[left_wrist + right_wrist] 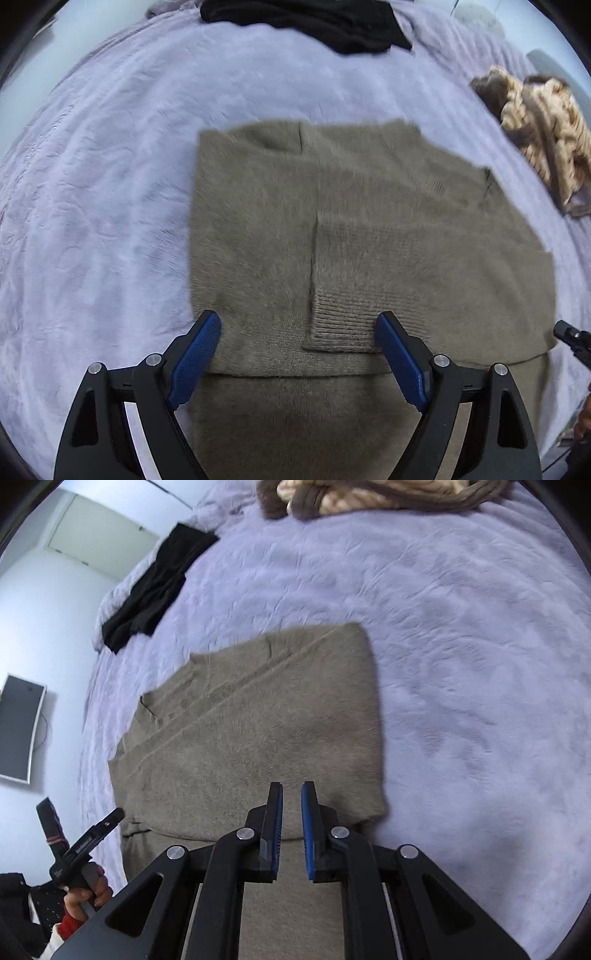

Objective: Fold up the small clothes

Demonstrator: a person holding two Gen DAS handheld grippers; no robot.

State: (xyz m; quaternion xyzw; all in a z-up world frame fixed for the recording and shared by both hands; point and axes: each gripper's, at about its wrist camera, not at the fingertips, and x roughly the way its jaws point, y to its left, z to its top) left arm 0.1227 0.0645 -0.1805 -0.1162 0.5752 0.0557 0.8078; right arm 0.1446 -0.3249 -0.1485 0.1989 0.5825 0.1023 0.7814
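Olive-brown sweater [369, 229] lies part-folded on the bed [110, 184], sleeves tucked in. Left gripper [298, 332] fingers spread at its 6 o'clock hem; right gripper [291, 805] fingers nearly together, holding nothing. Next, probably, pinch the hem and fold toward 12 o'clock.

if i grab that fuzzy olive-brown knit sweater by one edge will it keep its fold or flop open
The fuzzy olive-brown knit sweater would probably flop: its folded layers lie limp and flat on the lavender bedspread. Its fuzzy nap and ribbed cuff suggest it would grip the pads rather than slip. A one-edge lift would likely let the loose sleeve slide open.

The folded sweater [369, 229] lies on the bedspread [110, 184], dark garment [314, 22] beyond it, patterned garment [543, 136] to its right.
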